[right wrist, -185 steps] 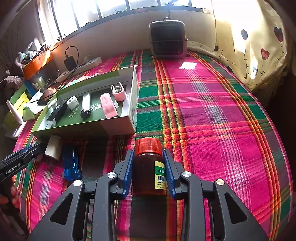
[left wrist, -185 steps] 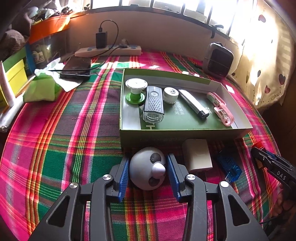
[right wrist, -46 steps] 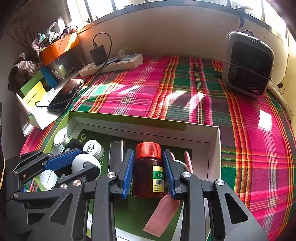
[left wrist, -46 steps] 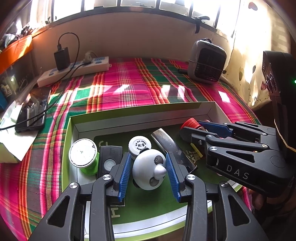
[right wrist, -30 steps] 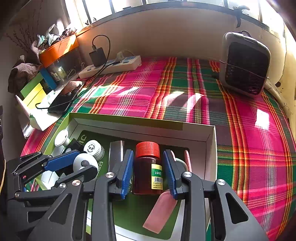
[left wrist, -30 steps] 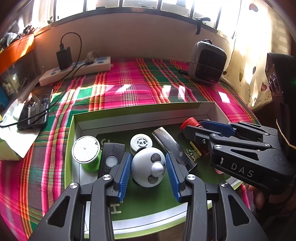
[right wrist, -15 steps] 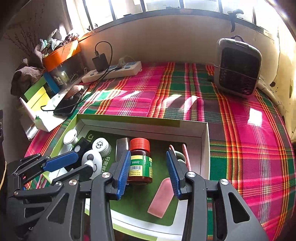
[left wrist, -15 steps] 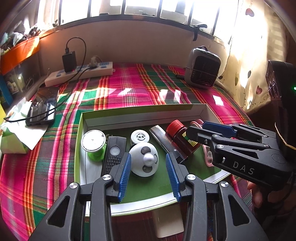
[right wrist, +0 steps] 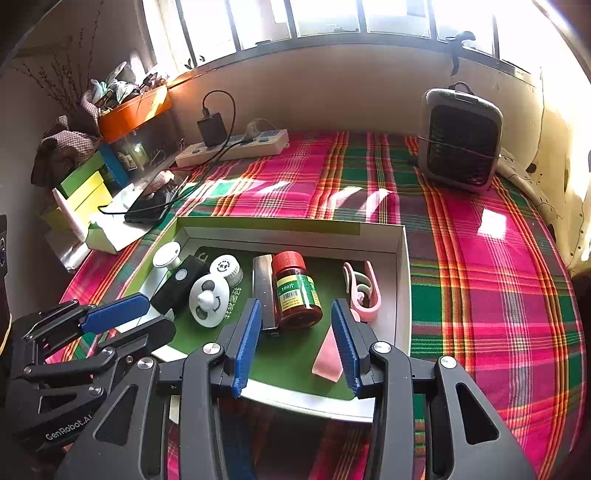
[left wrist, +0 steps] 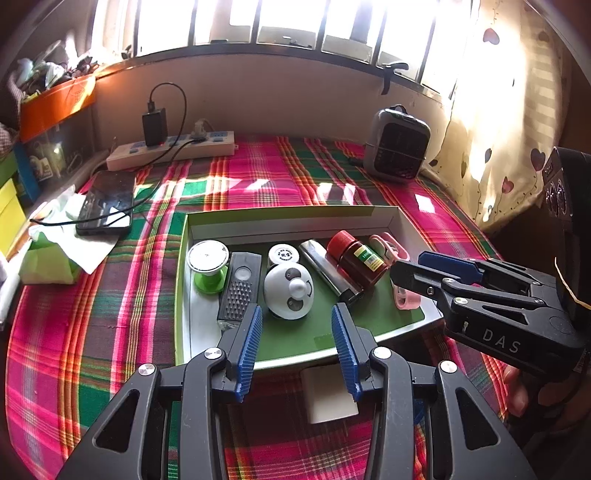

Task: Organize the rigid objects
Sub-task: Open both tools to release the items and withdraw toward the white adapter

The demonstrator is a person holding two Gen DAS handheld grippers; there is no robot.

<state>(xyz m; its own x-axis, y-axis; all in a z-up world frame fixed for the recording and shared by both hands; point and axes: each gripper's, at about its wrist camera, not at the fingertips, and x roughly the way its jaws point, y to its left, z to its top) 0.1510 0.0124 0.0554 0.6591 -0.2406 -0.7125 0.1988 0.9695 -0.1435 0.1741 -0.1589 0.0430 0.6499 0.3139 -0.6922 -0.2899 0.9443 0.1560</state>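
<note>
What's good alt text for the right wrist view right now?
Right gripper hangs open over a green box on a plaid cloth, empty. In the box: a red-capped bottle, a panda toy and a pink clip. Left gripper, also open, shows at lower left.

Sunlight pours through a barred window (left wrist: pixel 280 22) along the top of the frame, above a beige wall (left wrist: pixel 277 99). A pink-and-green plaid cloth (right wrist: pixel 480 295) fills the lower frame; a heart-print curtain (left wrist: pixel 517 122) hangs upper right.
</note>
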